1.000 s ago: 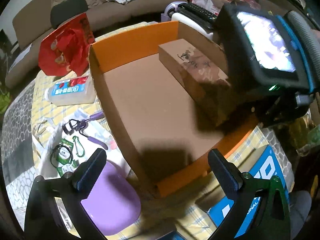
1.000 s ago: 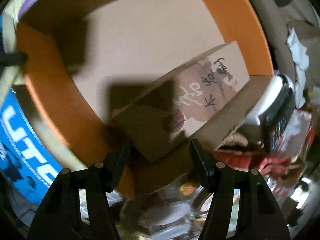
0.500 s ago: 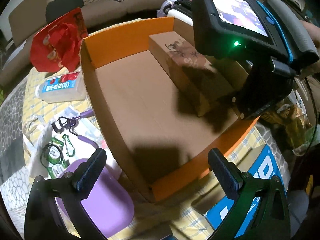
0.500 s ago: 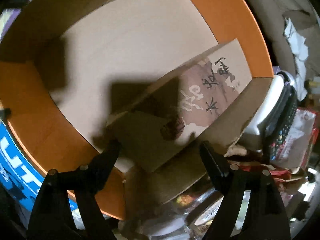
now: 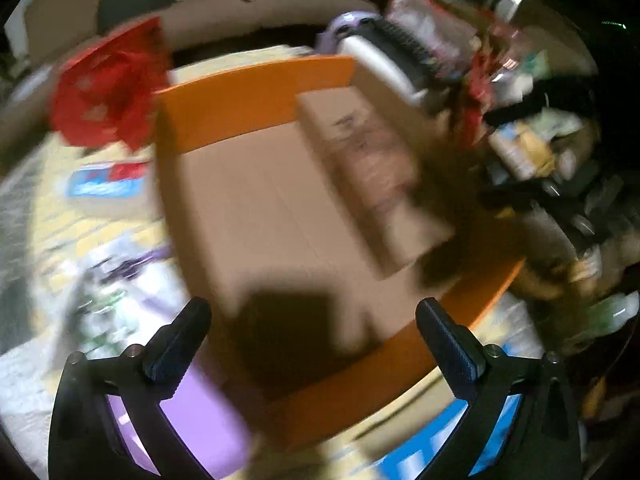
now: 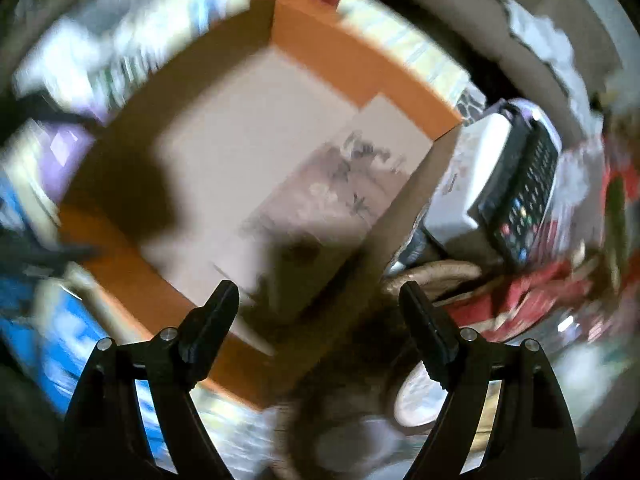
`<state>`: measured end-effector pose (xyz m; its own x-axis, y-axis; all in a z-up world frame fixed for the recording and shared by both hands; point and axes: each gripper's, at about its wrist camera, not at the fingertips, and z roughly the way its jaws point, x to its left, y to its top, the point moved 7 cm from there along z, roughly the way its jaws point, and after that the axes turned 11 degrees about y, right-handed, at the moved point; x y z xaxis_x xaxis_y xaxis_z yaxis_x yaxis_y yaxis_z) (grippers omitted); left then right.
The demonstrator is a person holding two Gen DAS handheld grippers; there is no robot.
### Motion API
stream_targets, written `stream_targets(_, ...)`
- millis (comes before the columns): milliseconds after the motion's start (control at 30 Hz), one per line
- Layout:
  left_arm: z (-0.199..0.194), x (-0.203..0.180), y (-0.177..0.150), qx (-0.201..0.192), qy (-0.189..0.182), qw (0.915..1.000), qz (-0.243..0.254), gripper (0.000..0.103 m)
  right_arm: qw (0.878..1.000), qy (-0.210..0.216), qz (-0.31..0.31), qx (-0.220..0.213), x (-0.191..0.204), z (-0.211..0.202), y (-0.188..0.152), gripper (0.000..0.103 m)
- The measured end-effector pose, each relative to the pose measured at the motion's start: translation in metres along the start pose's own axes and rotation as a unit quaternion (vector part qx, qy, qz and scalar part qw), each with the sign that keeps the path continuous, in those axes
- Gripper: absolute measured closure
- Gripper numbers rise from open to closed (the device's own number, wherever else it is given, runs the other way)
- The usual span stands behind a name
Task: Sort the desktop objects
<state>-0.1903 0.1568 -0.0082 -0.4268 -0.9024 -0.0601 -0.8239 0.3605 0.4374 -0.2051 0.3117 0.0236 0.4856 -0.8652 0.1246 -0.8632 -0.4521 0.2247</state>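
Carton [image 5: 372,168] inside tray [image 5: 256,92], right side

left claw [image 5: 313,330]: black, ribbed pads, silver screws | right claw [image 6: 319,314]: black, silver screws

A yellow-checked table [image 5: 52,216] carries an orange cardboard tray [image 5: 256,92] amid clutter.

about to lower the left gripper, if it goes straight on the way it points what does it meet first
Probably the bare cardboard floor of the orange tray, near its front corner. The open left gripper holds nothing; the brown box lies off to the right. Blur leaves depth unclear.
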Motion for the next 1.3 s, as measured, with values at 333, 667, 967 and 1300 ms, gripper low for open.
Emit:
stream_targets(333,0.05,-0.043,0.03,0.031,-0.023,0.999,-0.024,0.003,0.943,0.185,0.209,-0.18,-0.035,-0.05,-0.017,0.038)
stream_targets(667,0.097,-0.067,0.047,0.071,-0.119,0.9848,-0.105,0.004,0.941,0.178,0.221,-0.183,-0.038,-0.055,-0.05,0.038)
stream_targets(967,0.091,-0.077,0.06,0.071,-0.168,0.9746,-0.13,0.003,0.937,0.184,0.235,-0.184,-0.032,-0.05,-0.059,0.038)
stream_targets(1300,-0.001,0.012,0.046,0.004,-0.017,0.9955,-0.093,0.0,0.949,0.149,0.215,-0.175,0.001,-0.032,-0.044,0.038)
